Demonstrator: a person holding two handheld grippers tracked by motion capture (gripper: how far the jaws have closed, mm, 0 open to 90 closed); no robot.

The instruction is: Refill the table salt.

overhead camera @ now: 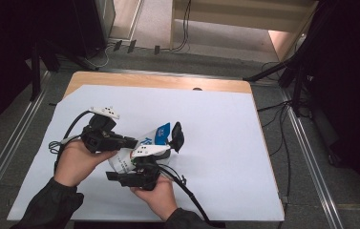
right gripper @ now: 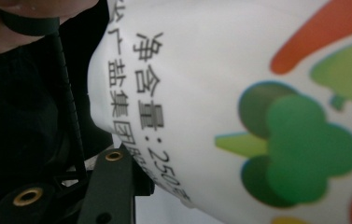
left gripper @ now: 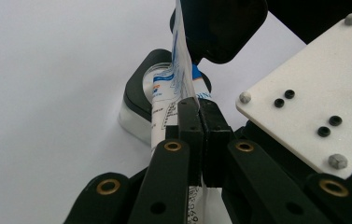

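Observation:
A white packet with blue print [overhead camera: 154, 135] hangs over the white sheet between both grippers. My left gripper [overhead camera: 134, 142] is shut on its thin sealed edge; in the left gripper view the jaws [left gripper: 200, 109] pinch the packet [left gripper: 181, 70] flat. My right gripper [overhead camera: 114, 175] comes from below and holds the packet's fat lower body. In the right gripper view the packet [right gripper: 211, 70], with black characters and green shapes, presses close. It hides one jaw, and the other finger [right gripper: 113, 179] lies against its side. Just beyond stands a small clear box with a black rim [left gripper: 138, 98], its black lid [overhead camera: 176, 136] raised.
A white sheet [overhead camera: 225, 157] covers most of the wooden table [overhead camera: 168, 81]. Cables trail from both grippers, one across the sheet's near edge [overhead camera: 189, 193]. Metal rails and black stands flank the table on the floor.

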